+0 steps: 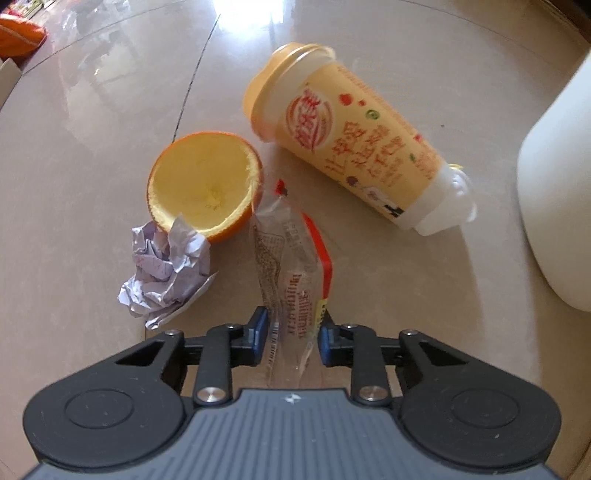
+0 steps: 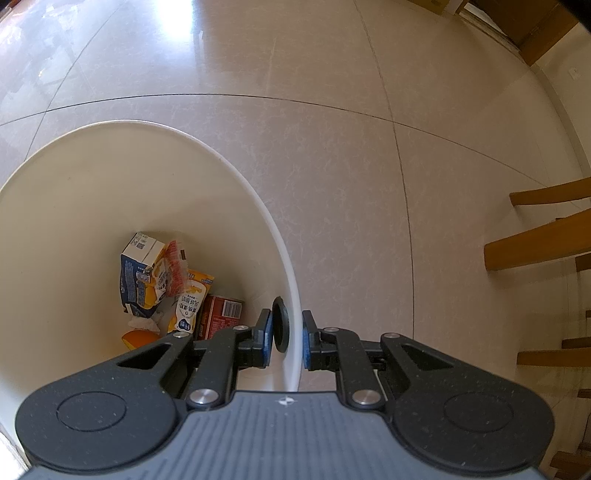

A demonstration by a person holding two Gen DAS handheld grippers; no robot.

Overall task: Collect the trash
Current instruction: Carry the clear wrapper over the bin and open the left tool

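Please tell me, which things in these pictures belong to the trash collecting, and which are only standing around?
Belongs to the job:
- clear plastic wrapper with red strip, in the left gripper
- hollow orange peel half
- crumpled white paper ball
- orange paper drink cup, lying on its side
- white plastic bin, rim clamped by the right gripper

Just lying about:
- wooden chair
- orange cloth
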